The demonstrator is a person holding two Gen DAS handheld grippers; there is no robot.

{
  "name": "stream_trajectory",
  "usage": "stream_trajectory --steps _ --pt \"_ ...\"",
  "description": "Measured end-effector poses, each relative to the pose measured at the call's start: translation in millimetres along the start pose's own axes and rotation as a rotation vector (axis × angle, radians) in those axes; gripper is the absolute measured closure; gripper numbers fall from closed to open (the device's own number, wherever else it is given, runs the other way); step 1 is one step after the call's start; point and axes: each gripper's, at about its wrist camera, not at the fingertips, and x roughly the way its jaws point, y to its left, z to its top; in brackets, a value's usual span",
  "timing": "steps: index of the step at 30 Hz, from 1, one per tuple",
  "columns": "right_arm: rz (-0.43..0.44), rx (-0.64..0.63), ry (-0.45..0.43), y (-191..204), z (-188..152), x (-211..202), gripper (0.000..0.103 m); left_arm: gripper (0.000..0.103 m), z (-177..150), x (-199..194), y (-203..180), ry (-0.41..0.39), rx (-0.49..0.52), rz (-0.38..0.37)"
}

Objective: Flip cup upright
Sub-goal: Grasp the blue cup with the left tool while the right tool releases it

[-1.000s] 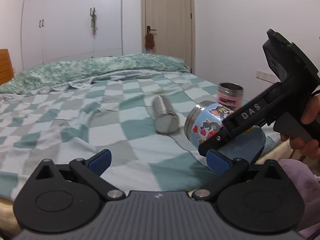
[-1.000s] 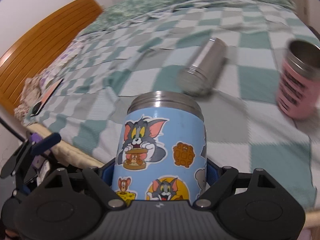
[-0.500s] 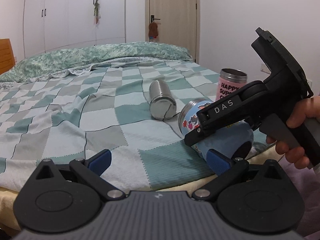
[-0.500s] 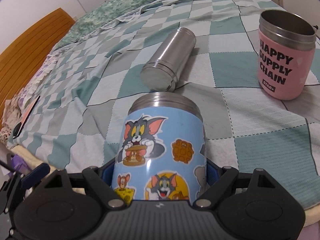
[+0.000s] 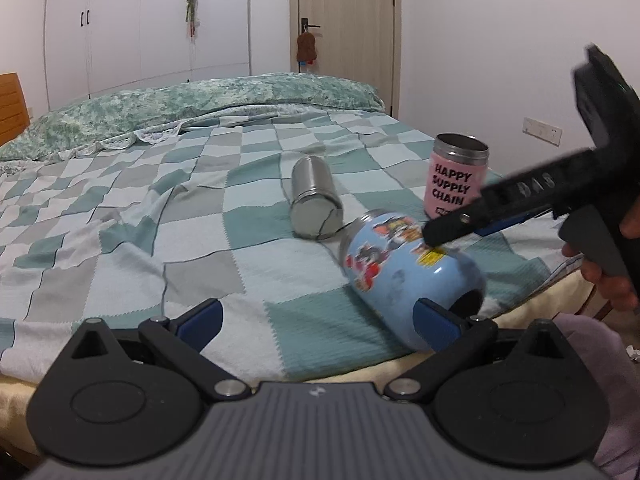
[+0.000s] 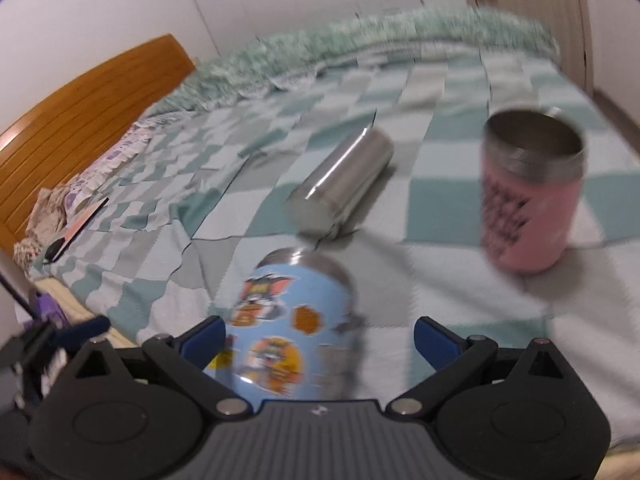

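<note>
We see the blue cartoon cup point(image 5: 404, 276) lying on its side near the front edge of the checked bedspread point(image 5: 120, 216). Our right gripper point(image 6: 318, 332) has its jaws spread wide, the cup loose between them. Our left gripper point(image 5: 316, 316) is spread apart too, holding nothing. Just beyond lies a plain steel cup point(image 5: 314, 202) on its side, and to the right a pink cup point(image 5: 458, 176) stands upright, close by

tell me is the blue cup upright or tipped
Tipped. The blue cup lies on its side on the bed, steel rim toward the steel cup.
</note>
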Motion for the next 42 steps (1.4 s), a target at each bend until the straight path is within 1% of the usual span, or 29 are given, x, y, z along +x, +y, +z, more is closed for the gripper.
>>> stream_trajectory --steps 4,9,13,17,21,24,27,31,33,35,36,37,42 --pt "-0.040 -0.090 -0.050 -23 -1 -23 0.002 0.000 18 6 -18 0.028 0.003 -0.018" --pt "-0.076 -0.228 -0.088 -50 -7 -39 0.002 0.000 40 27 -37 0.114 -0.039 -0.038" --pt "-0.079 -0.305 -0.088 -64 -11 -39 0.002 0.000 57 49 -53 0.202 -0.038 -0.021" --pt "-0.076 -0.364 -0.083 -74 -12 -33 0.002 0.000 67 68 -63 0.261 -0.028 -0.009" --pt "-0.071 -0.413 -0.079 -81 -11 -27 0.002 0.000 76 97 -65 0.380 -0.057 -0.004" --pt "-0.064 -0.441 -0.079 -84 -9 -24 0.002 0.000 81 120 -65 0.454 -0.065 0.021" --pt "-0.056 -0.450 -0.081 -87 -8 -19 0.002 0.000 83 138 -65 0.505 -0.066 0.043" --pt "-0.047 -0.457 -0.073 -91 -9 -13 0.002 0.000 86 164 -60 0.613 -0.098 0.038" --pt "-0.051 -0.464 -0.067 -92 -9 -8 0.002 0.004 87 175 -57 0.658 -0.096 0.051" --pt "-0.058 -0.475 -0.066 -92 -9 -5 0.002 0.007 89 185 -52 0.689 -0.108 0.051" --pt "-0.056 -0.476 -0.065 -92 -9 -4 0.002 0.011 91 189 -50 0.702 -0.117 0.052" --pt "-0.053 -0.475 -0.064 -92 -10 -3 0.002 0.013 92 191 -49 0.715 -0.121 0.051" --pt "-0.042 -0.476 -0.068 -91 -9 -2 0.002 0.013 94 198 -49 0.748 -0.113 0.046"
